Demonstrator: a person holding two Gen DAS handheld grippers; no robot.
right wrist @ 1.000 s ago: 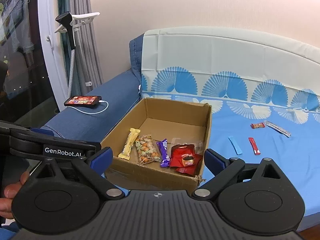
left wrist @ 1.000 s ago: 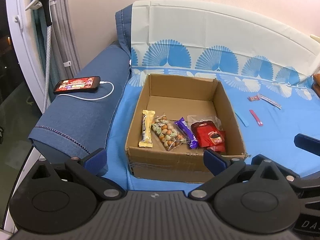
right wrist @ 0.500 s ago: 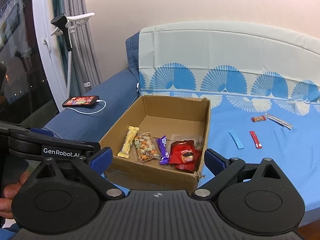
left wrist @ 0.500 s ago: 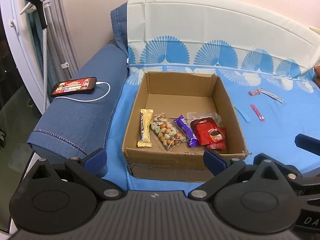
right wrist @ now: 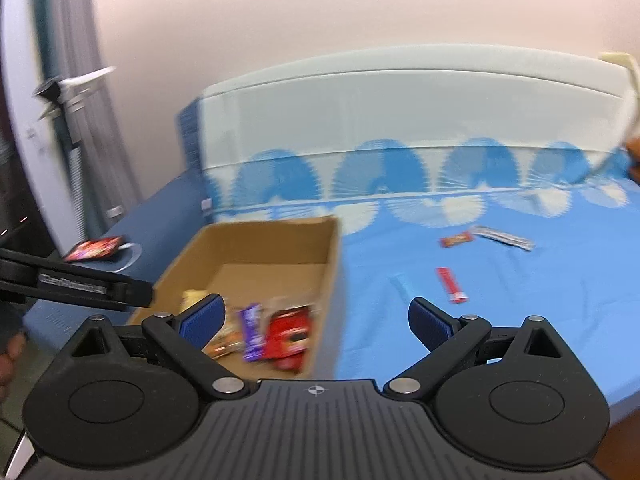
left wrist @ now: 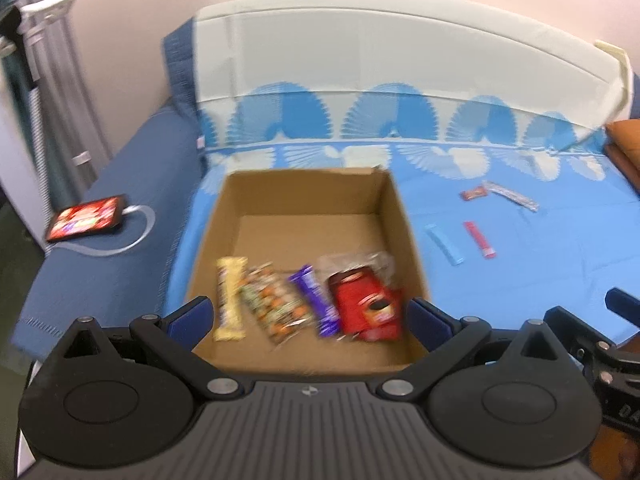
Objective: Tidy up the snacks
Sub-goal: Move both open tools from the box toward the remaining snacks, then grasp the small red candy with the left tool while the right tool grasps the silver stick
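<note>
An open cardboard box (left wrist: 396, 216) sits on the blue sheet and holds a yellow bar (left wrist: 230, 298), a nut bag (left wrist: 276, 306), a purple bar (left wrist: 314, 300) and a red pouch (left wrist: 366, 308). The box also shows in the right wrist view (right wrist: 332, 264). Loose on the sheet to its right lie a blue stick (left wrist: 444, 244), a red stick (left wrist: 478, 239), a small red bar (left wrist: 473, 193) and a silver bar (left wrist: 510, 196). My left gripper (left wrist: 310, 318) is open and empty over the box's near edge. My right gripper (right wrist: 316, 318) is open and empty, right of the box.
A phone (left wrist: 86, 218) on a white cable lies on the dark blue armrest at left. A white-and-blue backrest (left wrist: 400, 80) runs behind the box. A stand and curtain (right wrist: 68, 120) are at far left. Something orange (left wrist: 624, 140) sits at the right edge.
Both grippers have moved forward and to the right; the views are blurred with motion. The box now sits lower and closer in both views. Both grippers stay open.
</note>
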